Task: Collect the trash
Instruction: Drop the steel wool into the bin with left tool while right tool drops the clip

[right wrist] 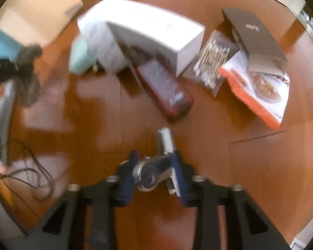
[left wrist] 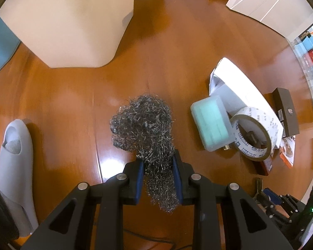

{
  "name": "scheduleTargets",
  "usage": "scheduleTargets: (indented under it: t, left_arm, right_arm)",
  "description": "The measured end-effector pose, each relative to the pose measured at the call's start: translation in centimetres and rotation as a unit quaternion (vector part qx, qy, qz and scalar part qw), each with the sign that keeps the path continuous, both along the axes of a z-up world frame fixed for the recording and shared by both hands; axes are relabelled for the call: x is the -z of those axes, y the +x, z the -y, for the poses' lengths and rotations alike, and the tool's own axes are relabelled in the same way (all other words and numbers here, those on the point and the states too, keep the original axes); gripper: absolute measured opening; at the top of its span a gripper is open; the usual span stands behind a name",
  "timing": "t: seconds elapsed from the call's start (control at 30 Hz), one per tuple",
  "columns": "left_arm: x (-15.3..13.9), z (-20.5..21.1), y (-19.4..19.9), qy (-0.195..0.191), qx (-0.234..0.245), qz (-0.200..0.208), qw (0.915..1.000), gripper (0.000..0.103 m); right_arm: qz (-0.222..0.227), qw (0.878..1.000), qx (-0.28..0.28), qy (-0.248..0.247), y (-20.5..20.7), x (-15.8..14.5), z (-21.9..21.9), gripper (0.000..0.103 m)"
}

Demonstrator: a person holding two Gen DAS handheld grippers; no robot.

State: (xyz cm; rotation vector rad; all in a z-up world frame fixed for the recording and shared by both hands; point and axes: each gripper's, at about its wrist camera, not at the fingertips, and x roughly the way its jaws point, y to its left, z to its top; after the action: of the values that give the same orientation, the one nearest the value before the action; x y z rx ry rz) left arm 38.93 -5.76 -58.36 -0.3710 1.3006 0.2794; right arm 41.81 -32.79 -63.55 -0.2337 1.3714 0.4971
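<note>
A tangled grey steel-wool scourer (left wrist: 141,123) hangs above the wooden floor, and my left gripper (left wrist: 158,159) is shut on its lower part, the blue pads pressed into the wire. The same scourer (right wrist: 28,77) shows at the left edge of the right wrist view. My right gripper (right wrist: 154,156) points down at the floor and is shut on a small silver metal piece (right wrist: 150,173) with a round end and a pale bar sticking forward. That view is blurred, so what the piece is stays unclear.
A large beige bin (left wrist: 68,20) stands at the back left and a grey slipper (left wrist: 14,156) lies at the left. Clutter on the floor: tape roll (left wrist: 252,133), mint box (left wrist: 211,123), white box (right wrist: 148,31), red box (right wrist: 166,87), cotton swabs (right wrist: 213,60), orange packet (right wrist: 258,91), a loose cable (right wrist: 31,173).
</note>
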Motion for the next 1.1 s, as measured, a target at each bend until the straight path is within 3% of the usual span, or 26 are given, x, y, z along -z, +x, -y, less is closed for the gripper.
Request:
scheduleTargets:
  t: [0.37,0.47,0.77,0.93,1.1]
  left_arm:
    - [-1.2,-0.5,-0.4,-0.005,0.006,0.011,0.9999,0.024]
    - [-1.7,-0.7,-0.3,-0.008,0.005,0.014,0.9999,0.024]
    - [-3.8,-1.2,-0.4,-0.016,0.007,0.028,0.9995,0.024]
    - [-6.9,-2.1,-0.5,-0.011,-0.001,0.051,0.9987,0.024]
    - [-15.2,-3.7,-0.7,0.004,0.005,0.126,0.9920,0.024]
  right_arm:
    - [0.013,1.000,0.011,0.010,0.7,-1.9,0.8,0.013]
    - [0.021,1.000,0.019,0.010,0.0,-2.5,0.6,0.006]
    - [0.032,0.999,0.016,0.005,-0.1,-5.5,0.4,0.004]
    - [0.063,0.998,-0.007,0.008,0.1,-10.2,-0.8,0.004]
    - [0.120,0.992,-0.034,0.020,1.1,-18.6,-3.5,0.004]
